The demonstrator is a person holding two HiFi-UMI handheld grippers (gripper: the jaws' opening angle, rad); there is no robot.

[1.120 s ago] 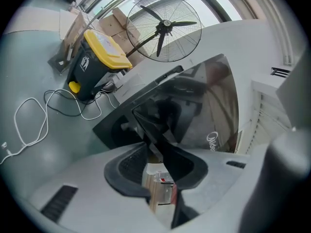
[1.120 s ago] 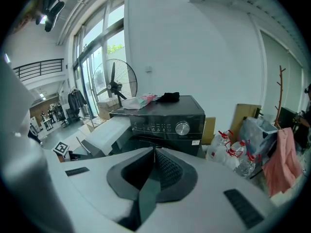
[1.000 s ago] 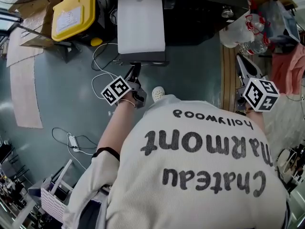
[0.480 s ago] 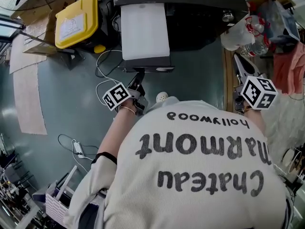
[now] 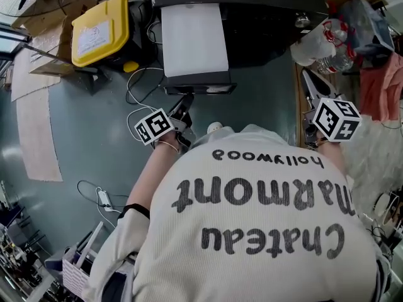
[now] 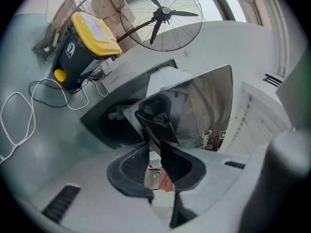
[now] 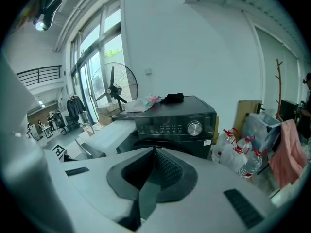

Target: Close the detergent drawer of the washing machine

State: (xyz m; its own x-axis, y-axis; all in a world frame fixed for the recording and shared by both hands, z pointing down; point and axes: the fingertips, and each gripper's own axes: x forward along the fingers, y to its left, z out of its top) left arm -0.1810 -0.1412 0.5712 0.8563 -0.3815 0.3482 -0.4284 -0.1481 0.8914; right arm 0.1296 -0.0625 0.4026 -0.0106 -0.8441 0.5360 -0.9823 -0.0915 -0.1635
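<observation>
My left gripper (image 5: 186,100) has just been closing and grips the detergent drawer (image 5: 194,39) by its front edge (it's sticking way out of the washing machine (image 5: 271,24)). I'd push straight in without twisting. Right gripper (image 7: 153,152) is pinched together, empty.

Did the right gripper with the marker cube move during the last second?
Yes. The right gripper has shifted slightly left in the head view, toward the tan wooden board.
</observation>
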